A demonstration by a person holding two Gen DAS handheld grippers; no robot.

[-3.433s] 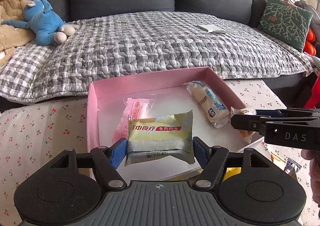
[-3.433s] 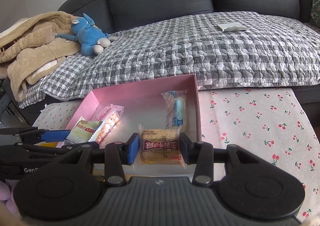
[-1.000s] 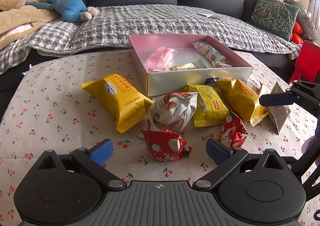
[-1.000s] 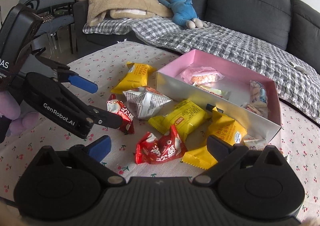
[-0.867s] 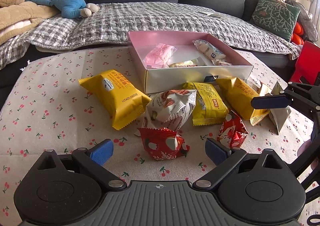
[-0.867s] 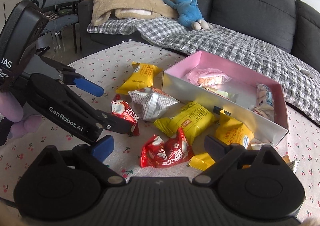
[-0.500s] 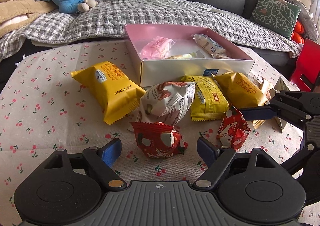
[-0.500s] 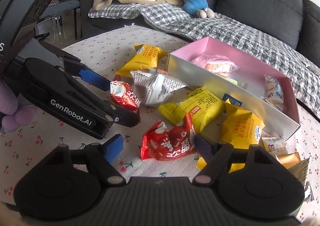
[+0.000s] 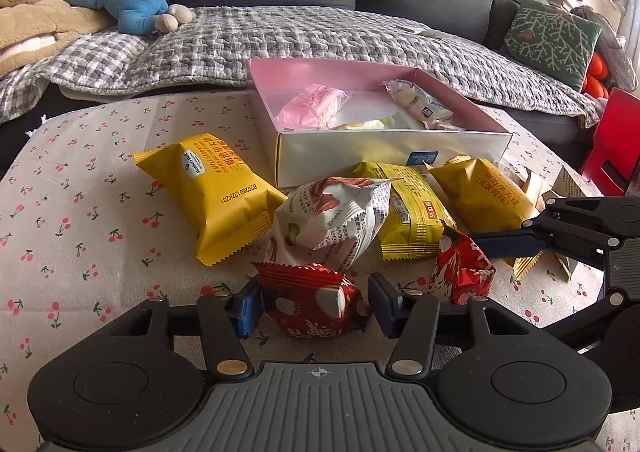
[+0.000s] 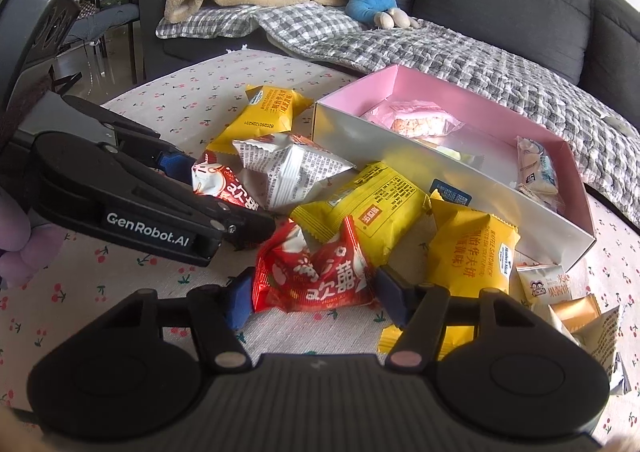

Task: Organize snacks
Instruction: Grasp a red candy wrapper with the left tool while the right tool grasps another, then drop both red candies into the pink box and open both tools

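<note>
Each red snack packet lies crosswise between closing jaws, the left gripper pinching one, the right gripper pinching the other.

Left gripper angled down, jaws just closing, pads at a red packet's ends; right gripper likewise, closing around another.

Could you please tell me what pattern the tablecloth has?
The tablecloth is beige with small red cherries, clearest in the left wrist view.
</note>
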